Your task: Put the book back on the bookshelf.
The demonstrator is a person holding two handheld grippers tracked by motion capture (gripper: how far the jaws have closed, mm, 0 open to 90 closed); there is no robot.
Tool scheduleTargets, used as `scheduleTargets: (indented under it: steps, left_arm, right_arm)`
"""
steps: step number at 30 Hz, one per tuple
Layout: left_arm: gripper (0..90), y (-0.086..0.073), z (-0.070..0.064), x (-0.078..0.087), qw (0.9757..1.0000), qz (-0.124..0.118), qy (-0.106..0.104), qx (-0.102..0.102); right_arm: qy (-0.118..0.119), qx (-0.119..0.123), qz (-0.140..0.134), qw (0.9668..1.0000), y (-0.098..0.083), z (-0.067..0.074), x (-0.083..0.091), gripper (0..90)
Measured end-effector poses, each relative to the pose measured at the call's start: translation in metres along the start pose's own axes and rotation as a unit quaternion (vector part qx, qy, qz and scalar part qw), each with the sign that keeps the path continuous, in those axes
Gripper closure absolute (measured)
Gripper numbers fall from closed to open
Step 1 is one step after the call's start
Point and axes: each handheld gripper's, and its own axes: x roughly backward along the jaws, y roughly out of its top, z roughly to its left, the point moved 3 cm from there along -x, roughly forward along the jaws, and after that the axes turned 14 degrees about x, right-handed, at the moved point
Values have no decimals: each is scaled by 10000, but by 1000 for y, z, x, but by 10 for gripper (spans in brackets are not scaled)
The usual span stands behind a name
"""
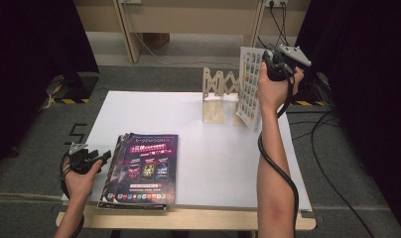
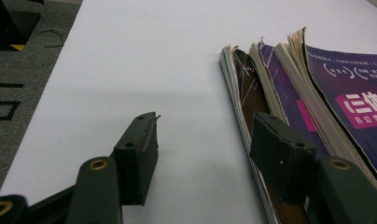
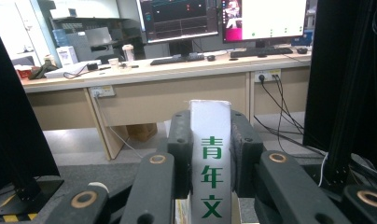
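1. the left gripper (image 1: 105, 155) rested at the near left, jaws apart and empty, one pad (image 2: 282, 163) just over the stack of magazines (image 1: 144, 171) (three, as far as the fanned spines showed).
2. the right gripper (image 1: 264, 61) was clamped on the spine of one magazine (image 1: 250, 89), held upright beside the wooden rack (image 1: 219, 94); it seemed best kept vertical, aligned with a gap, lowered slowly; only then released.
3. one rack; two grippers.

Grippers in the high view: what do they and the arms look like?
Both are black handheld units. The right gripper carries a grey three-cornered plate and trails a black cable down the bare forearm. The left gripper has dark blocky jaws with brass-coloured rivets. No sleeves show.
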Motion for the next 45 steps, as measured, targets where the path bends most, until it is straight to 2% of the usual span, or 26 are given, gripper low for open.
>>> scheduleTargets:
  steps: [6, 13, 30, 38, 43, 45]
  left_arm:
    - [411, 0, 0, 0, 10000, 20, 9, -9]
    - [410, 0, 0, 0, 10000, 20, 17, -22]
    - [411, 0, -1, 0, 10000, -3, 16, -35]
    - [410, 0, -1, 0, 10000, 0, 18, -46]
    - [410, 0, 0, 1, 10000, -5, 8, -39]
    - [410, 0, 0, 1, 10000, -6, 5, -37]
  right_arm:
    - [-56, -60, -11, 10000, 0, -2, -5, 746]
    - [-137, 34, -46, 9999, -1, -1, -11, 746]
    - [-154, 19, -166, 9997, 2, 7, -15, 746]
    - [-61, 74, -271, 9996, 4, 14, -12, 746]
    - [-63, 54, -228, 9997, -1, 15, -17, 746]
    - [-106, 140, -196, 9997, -4, 15, -20, 746]
